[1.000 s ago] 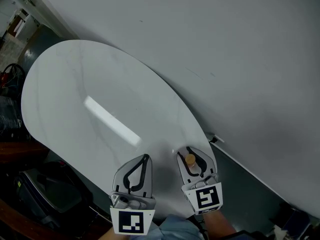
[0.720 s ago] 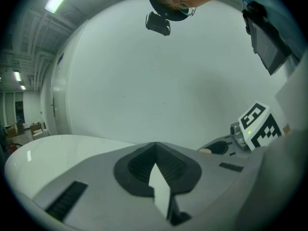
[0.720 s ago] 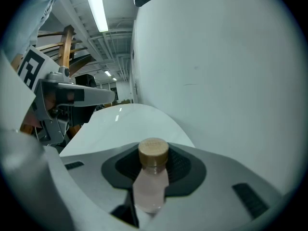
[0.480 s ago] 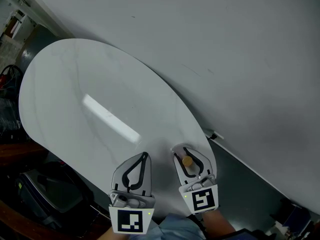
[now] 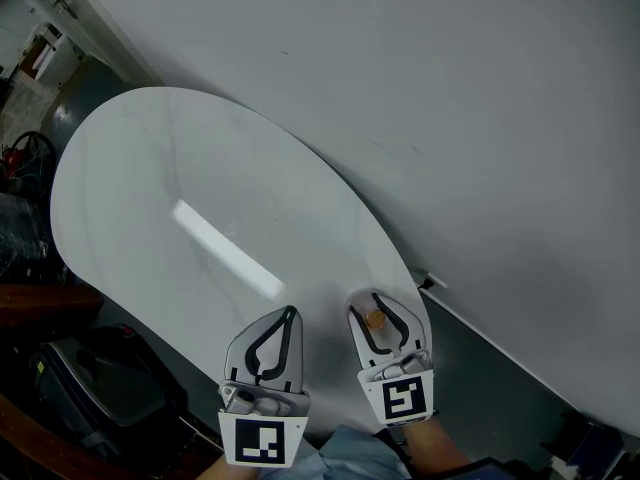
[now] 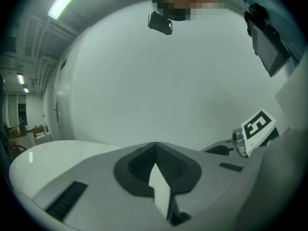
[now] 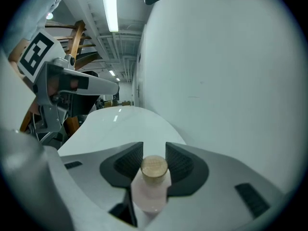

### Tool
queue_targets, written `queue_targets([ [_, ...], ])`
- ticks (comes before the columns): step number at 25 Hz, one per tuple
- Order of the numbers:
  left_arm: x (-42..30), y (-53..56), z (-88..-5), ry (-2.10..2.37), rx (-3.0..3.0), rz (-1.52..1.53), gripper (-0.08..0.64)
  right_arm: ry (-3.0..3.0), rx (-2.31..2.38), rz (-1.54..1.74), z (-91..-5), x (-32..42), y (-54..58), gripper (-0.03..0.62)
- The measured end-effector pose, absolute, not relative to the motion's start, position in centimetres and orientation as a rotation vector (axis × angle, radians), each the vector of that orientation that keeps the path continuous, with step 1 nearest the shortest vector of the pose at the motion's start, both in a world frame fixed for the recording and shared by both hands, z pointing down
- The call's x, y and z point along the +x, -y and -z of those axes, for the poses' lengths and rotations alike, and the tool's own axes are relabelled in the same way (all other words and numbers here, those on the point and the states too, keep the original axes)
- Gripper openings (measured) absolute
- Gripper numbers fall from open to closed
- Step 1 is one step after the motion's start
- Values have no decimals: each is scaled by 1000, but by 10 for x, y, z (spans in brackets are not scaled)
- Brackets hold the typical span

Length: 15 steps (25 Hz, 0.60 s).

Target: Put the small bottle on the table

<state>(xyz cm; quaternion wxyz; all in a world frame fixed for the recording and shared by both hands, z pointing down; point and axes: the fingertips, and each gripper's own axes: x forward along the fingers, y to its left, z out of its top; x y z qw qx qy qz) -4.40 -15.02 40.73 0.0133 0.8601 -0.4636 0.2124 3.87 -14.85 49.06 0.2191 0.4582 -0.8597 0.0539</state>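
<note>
A small pale-pink bottle (image 5: 375,319) with a tan cork cap stands between the jaws of my right gripper (image 5: 375,294), at the near right edge of the white oval table (image 5: 200,168). In the right gripper view the bottle (image 7: 153,182) rises upright between the dark pads (image 7: 180,165). The right gripper (image 7: 154,146) has its jaws opening, with thin gaps beside the cap. My left gripper (image 5: 292,312) hovers just left of it. Its tips meet with nothing between them, as the left gripper view confirms (image 6: 155,144).
A pale wall (image 5: 480,118) runs along the table's far and right side. Dark bags and gear (image 5: 90,378) lie on the floor below the table's left edge. The right gripper's marker cube (image 6: 257,126) shows at the right of the left gripper view.
The right gripper's jaws have spread a little around the bottle, which stays at the same spot near the table's edge. The left gripper has kept its place.
</note>
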Motion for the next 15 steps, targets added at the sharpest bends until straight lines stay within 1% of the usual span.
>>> queue_targets([
  [2, -47, 149, -400, 1483, 2669, -625, 0, 2396, 1282, -107, -478, 39, 151, 143],
  [5, -59, 147, -393, 1601, 2469, -418, 0, 2529, 1438, -86, -441, 36, 161, 141],
  [7, -64, 146, -383, 1641, 2444, -347, 0, 2612, 1505, -82, -418, 32, 163, 140],
  [8, -65, 146, -376, 1657, 2456, -324, 0, 2629, 1503, -76, -410, 30, 162, 128],
  [11, -67, 141, -360, 1701, 2486, -277, 0, 2663, 1478, -72, -390, 24, 153, 42],
  [13, -68, 140, -351, 1724, 2497, -259, 0, 2685, 1458, -63, -380, 20, 151, 14],
  [15, -68, 142, -344, 1749, 2508, -239, 0, 2700, 1438, -63, -372, 16, 152, 4],
])
